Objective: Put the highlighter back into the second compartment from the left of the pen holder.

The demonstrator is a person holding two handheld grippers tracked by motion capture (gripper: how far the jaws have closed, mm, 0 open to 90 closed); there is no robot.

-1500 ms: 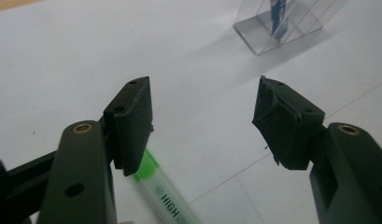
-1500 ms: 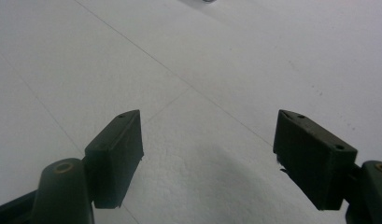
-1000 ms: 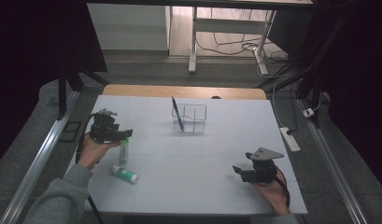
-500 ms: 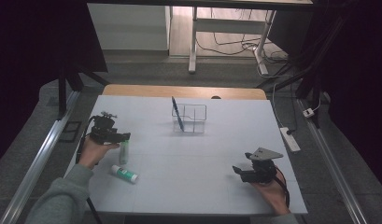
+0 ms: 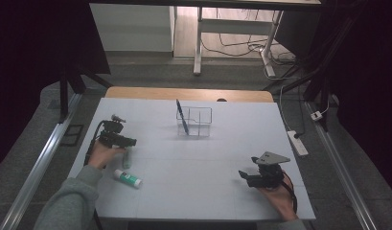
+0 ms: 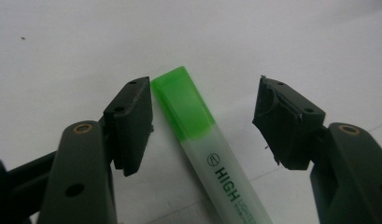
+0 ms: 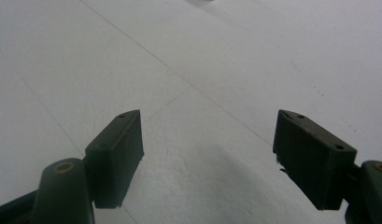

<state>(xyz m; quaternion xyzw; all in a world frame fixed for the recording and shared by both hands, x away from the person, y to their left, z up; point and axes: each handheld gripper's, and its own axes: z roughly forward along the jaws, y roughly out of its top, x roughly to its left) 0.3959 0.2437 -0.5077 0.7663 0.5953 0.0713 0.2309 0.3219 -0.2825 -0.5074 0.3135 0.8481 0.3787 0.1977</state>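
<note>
- The left hand-held gripper (image 6: 202, 121) sits low over the white surface (image 5: 193, 167) at its left side, released, with the highlighter (image 6: 202, 140) lying between its jaws.
- Its jaws have just been closing in, yet the pads do not press: the left pad stands just beside the green cap, perhaps brushing it, and the right pad is well apart from the pen.
- The highlighter lies flat on the surface, green cap pointing away from the left gripper's camera, clear body with the print "HIGH" running toward the bottom edge.
- In the high view the highlighter (image 5: 127, 158) lies under the left hand-held gripper (image 5: 129, 142), near the left edge.
- A glue stick (image 5: 127, 178) with a green cap lies close by, toward the person.
- A clear box (image 5: 198, 122) stands in the far middle with a dark pen (image 5: 182, 116) leaning in it.
- The right hand-held gripper (image 7: 207, 154) rests at the right near side, released, jaws wide over bare surface; the high view shows it (image 5: 246, 176) well apart from the highlighter.
</note>
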